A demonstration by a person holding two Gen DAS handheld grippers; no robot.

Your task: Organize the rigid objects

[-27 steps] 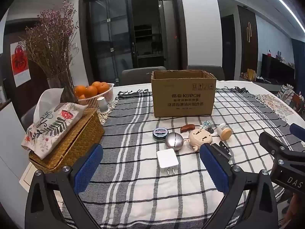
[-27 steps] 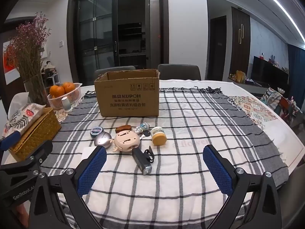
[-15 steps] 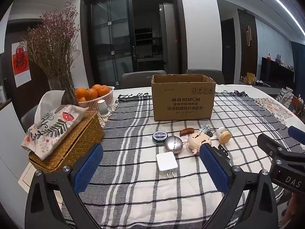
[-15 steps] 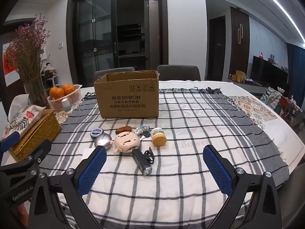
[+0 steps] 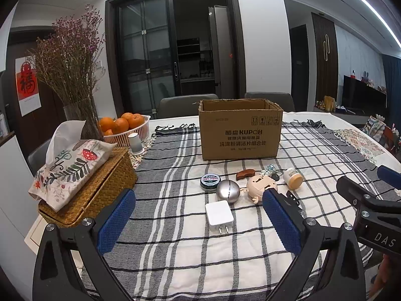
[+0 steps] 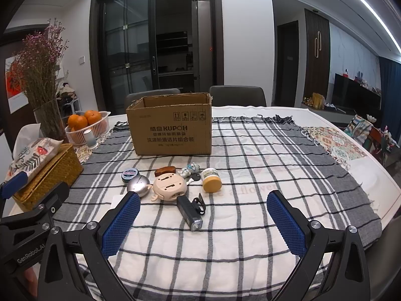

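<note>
An open cardboard box (image 5: 240,130) stands mid-table; it also shows in the right wrist view (image 6: 173,125). In front of it lie small items: a white charger (image 5: 219,214), a silver ball (image 5: 227,191), a round tin (image 5: 210,179), a beige round toy (image 6: 170,186), a brown piece (image 6: 165,170), a small figurine (image 6: 191,169), a jar with a tan lid (image 6: 211,179) and a black flashlight (image 6: 189,213). My left gripper (image 5: 199,222) is open and empty, just short of the charger. My right gripper (image 6: 204,224) is open and empty, near the flashlight.
A wicker tissue box (image 5: 87,188) sits at the left. Behind it are a basket of oranges (image 5: 124,128), a small white cup (image 5: 134,143) and a vase of dried flowers (image 5: 72,75). Chairs stand behind the table. The table's edge curves at the right (image 6: 376,170).
Both grippers have drawn back and lifted slightly, so the items appear a bit farther away. Both stay open and empty. No item moved.
</note>
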